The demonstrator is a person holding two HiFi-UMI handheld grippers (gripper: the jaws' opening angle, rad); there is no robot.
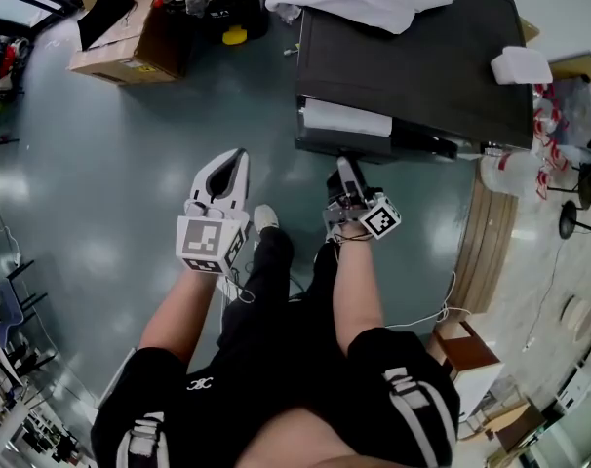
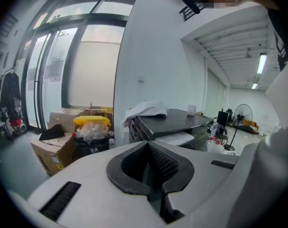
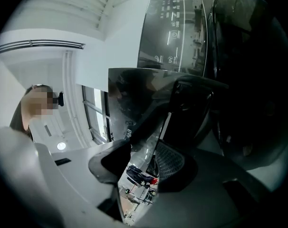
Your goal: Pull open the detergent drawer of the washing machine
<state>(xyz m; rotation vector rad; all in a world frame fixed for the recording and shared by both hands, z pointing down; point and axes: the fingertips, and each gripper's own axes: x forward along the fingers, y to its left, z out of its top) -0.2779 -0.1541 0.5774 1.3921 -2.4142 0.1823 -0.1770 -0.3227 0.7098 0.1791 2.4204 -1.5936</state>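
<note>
The detergent drawer stands partway out of the front of the washing machine, directly ahead of the right hand-held gripper, with its pale interior exposed in the head view. The right hand-held gripper is clenched on the drawer's glossy dark front panel. In the right gripper view this panel runs between the two jaws, one pad on its outer face and the meshed pad behind its edge. Above this hand-held gripper rises the machine's control panel, and to its right sits the dark round door. The left hand-held gripper hangs in the air to the left of the right one, well apart from the machine. Its jaw tips are closed together with nothing between them, as the left gripper view confirms. Beyond the left hand-held gripper, a white cloth lies on the machine's dark top. Further to its left, on the grey floor, stand a black bin with a yellow lid and a cardboard box. A small white container rests on the far right corner of the machine's top, well beyond the right hand-held gripper.
</note>
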